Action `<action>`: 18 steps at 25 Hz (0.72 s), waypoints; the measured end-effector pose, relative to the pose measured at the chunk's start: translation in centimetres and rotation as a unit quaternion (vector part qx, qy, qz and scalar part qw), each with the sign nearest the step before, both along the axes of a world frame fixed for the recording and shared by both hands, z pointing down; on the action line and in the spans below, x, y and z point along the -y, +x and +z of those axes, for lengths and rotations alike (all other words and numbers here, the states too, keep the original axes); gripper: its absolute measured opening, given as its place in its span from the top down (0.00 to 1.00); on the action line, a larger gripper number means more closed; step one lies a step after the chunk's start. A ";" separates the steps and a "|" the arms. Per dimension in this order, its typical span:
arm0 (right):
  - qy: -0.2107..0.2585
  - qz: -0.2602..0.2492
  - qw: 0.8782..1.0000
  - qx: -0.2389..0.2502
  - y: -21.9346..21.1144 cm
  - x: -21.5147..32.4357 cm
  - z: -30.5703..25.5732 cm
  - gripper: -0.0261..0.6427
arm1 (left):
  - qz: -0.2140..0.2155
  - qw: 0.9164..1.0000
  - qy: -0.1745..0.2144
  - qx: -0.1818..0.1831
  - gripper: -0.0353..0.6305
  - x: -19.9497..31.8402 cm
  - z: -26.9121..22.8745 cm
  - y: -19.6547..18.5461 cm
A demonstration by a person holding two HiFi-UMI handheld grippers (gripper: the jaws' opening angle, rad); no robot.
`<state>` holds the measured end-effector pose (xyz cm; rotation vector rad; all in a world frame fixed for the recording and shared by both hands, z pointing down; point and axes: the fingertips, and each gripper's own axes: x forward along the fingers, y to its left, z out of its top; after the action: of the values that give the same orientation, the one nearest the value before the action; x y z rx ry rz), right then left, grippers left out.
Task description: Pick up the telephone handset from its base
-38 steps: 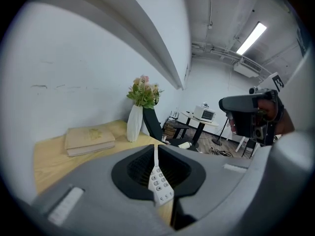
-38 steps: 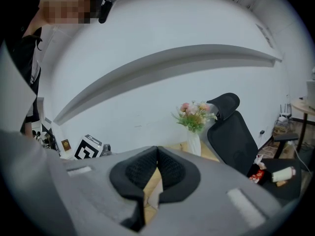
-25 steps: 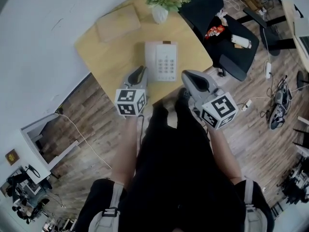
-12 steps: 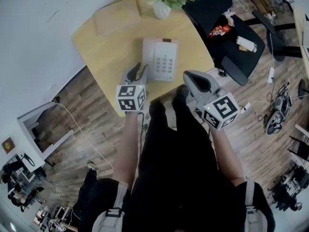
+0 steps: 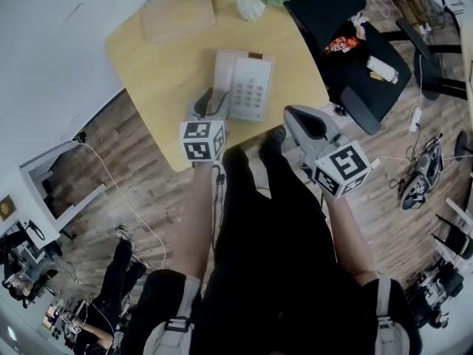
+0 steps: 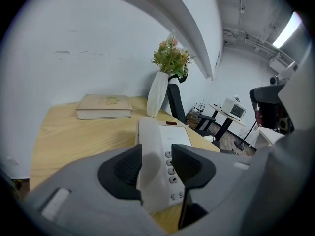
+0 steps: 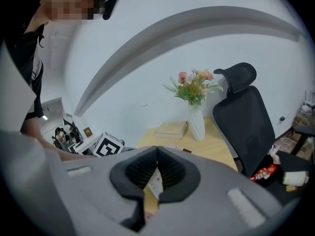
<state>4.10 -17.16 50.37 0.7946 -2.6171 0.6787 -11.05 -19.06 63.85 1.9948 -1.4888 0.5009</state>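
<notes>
A white telephone point(image 5: 250, 87) sits on the light wooden table point(image 5: 155, 80), its handset point(image 5: 223, 80) resting along the left side of the base. My left gripper point(image 5: 209, 106) reaches over the table's near edge to the handset's near end. In the left gripper view the handset point(image 6: 149, 146) lies between the two dark pads point(image 6: 125, 170) of that gripper point(image 6: 156, 168), whose jaws are opening; the keypad point(image 6: 172, 167) shows beside the right pad. My right gripper point(image 5: 299, 120) hangs off the table's near right corner, shut and empty point(image 7: 157, 151).
A book point(image 5: 177, 11) and a white vase of flowers point(image 5: 251, 6) stand at the table's far side. A black office chair point(image 5: 355, 65) is to the right of the table, with snacks on its seat. Cables lie on the wood floor.
The left gripper has moved forward and down onto the handset's near end, and its jaws have spread apart. The right gripper has sunk a little and stays shut.
</notes>
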 end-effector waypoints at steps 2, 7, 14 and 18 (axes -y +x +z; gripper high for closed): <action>-0.002 -0.001 1.000 -0.001 0.4 0.2 0.3 0.96 | -0.001 1.000 -0.002 0.003 0.65 0.4 0.5 0.2; -0.006 -0.001 1.000 0.001 0.8 0.7 0.6 0.96 | -0.009 1.000 -0.009 0.011 0.60 1.3 1.6 0.6; -0.012 0.007 1.000 -0.002 1.9 1.4 1.1 0.96 | -0.017 1.000 -0.003 0.013 0.58 2.9 2.5 1.0; -0.015 0.011 1.000 -0.006 2.5 1.4 1.4 0.96 | -0.018 1.000 -0.003 0.017 0.56 3.4 3.3 1.1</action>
<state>6.65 -18.57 51.74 0.8174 -2.5841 0.7148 -9.96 -22.45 67.13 1.9595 -1.5405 0.5267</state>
